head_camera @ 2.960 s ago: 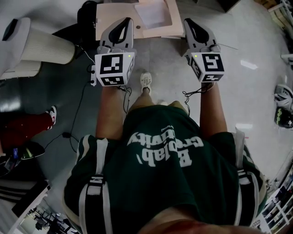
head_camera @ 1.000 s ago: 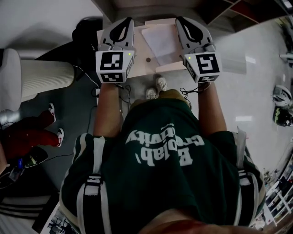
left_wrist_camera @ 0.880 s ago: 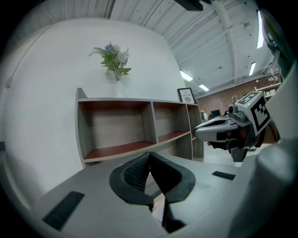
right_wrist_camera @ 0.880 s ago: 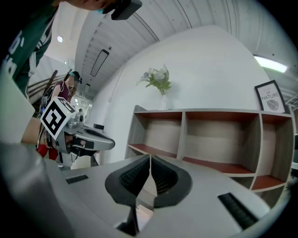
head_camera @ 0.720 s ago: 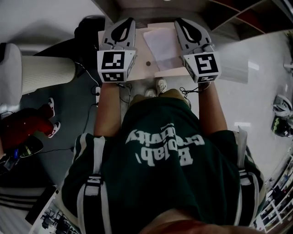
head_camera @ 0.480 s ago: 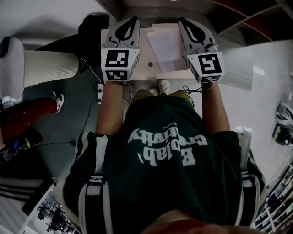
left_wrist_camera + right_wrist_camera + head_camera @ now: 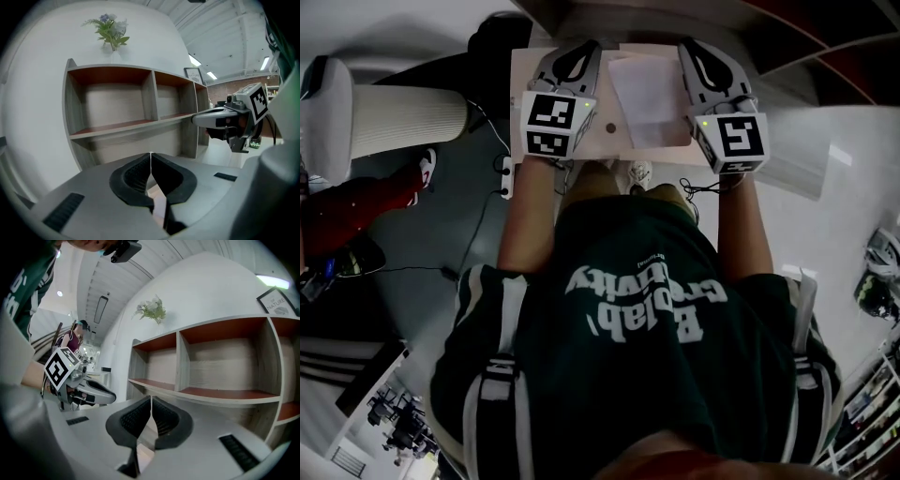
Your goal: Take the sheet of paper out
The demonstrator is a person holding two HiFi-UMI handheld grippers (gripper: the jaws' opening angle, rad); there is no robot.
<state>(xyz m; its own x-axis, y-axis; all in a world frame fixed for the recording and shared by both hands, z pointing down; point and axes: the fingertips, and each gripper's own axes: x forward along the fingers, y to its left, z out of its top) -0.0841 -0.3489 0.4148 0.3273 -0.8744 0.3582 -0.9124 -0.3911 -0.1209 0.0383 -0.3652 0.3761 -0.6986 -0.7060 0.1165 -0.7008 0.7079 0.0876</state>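
A white sheet of paper (image 7: 647, 89) lies flat on a small pale table (image 7: 600, 141), seen in the head view. My left gripper (image 7: 584, 47) hovers over the table to the left of the sheet, jaws shut with nothing in them. My right gripper (image 7: 691, 47) hovers at the sheet's right edge, also shut and empty. In the left gripper view the shut tips (image 7: 151, 154) point at a wooden shelf unit (image 7: 112, 108), with the right gripper (image 7: 197, 119) alongside. The right gripper view shows its shut tips (image 7: 151, 398) and the left gripper (image 7: 110, 397). The paper appears in neither gripper view.
The open shelf unit (image 7: 220, 366) stands just behind the table, with a vase of flowers (image 7: 110, 30) on top. A white cylinder (image 7: 403, 117) lies to the left, by a person's red trousers (image 7: 356, 202). A cable and power strip (image 7: 504, 178) run along the floor. A small dark dot (image 7: 610, 127) marks the table.
The person has stepped up to the table. Both grippers have sunk and now flank the paper over the tabletop. Their jaws stayed shut.
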